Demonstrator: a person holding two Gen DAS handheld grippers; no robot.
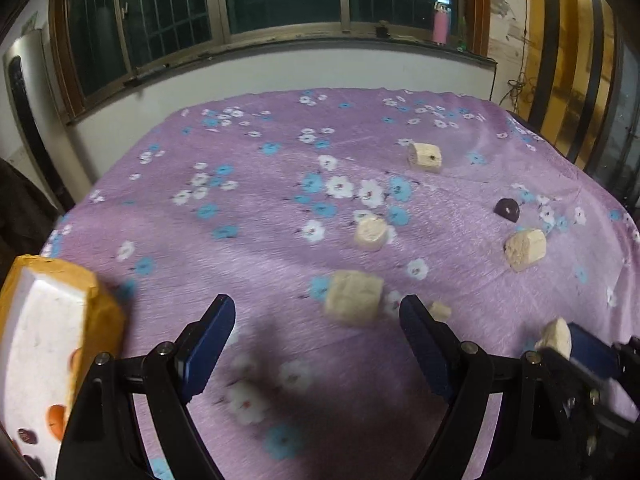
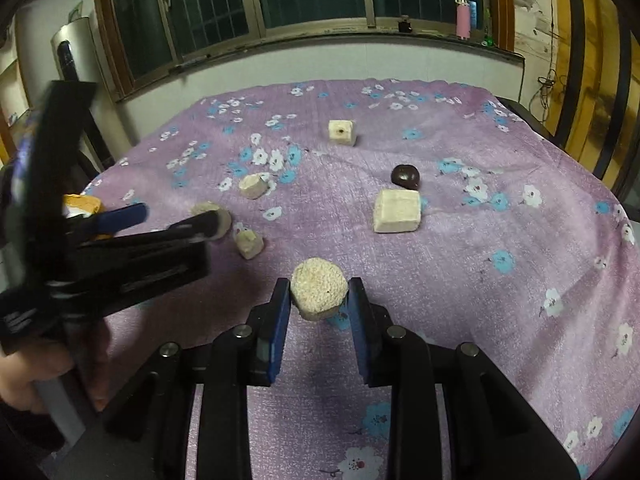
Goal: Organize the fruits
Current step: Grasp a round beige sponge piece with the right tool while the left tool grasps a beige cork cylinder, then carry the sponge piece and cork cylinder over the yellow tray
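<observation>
At your far left sits the orange-edged foam box [image 1: 52, 344], low beside your left gripper [image 1: 316, 320], whose fingers are spread and empty. Just ahead of them, slightly right — a pale chunk [image 1: 354, 298] on the purple floral cloth [image 1: 240, 240]. Your right gripper [image 2: 318, 300] pinches a round pale piece [image 2: 319, 294], lifted off the cloth. The box lies well to its left, with your left gripper in between.

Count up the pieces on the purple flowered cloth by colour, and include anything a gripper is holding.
Beige pieces: 6, one held in the right gripper
Dark purple piece: 1
Total: 7
</observation>
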